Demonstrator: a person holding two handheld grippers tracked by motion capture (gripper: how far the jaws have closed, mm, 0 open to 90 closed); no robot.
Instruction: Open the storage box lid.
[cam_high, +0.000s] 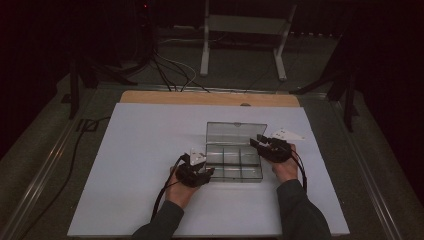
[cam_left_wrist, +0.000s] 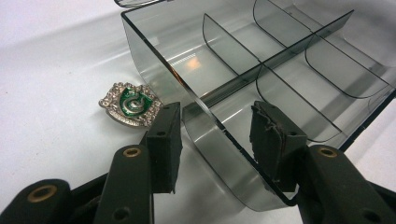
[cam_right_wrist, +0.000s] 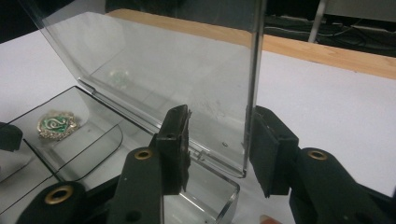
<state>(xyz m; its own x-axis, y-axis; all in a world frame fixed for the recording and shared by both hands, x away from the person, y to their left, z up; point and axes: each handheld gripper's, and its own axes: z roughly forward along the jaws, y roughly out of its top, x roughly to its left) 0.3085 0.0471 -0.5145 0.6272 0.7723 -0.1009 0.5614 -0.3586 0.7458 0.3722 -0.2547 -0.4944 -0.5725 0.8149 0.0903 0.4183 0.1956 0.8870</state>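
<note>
Left gripper (cam_left_wrist: 215, 140): jaws partly apart, straddling the near wall of the clear box (cam_left_wrist: 280, 70); whether the pads pressed the wall could not be told.
Right gripper (cam_right_wrist: 217, 140): jaws partly apart around the free edge of the box's raised lid (cam_right_wrist: 177, 79); the pads seemed just clear of it.
Clear box: sat on the white tabletop (cam_high: 150, 150) between both hands, its lid standing upright at the far side, compartments divided by curved walls.
Badge (cam_left_wrist: 130, 103): silver and green, lay on the tabletop just outside the box beside the left gripper.
</note>
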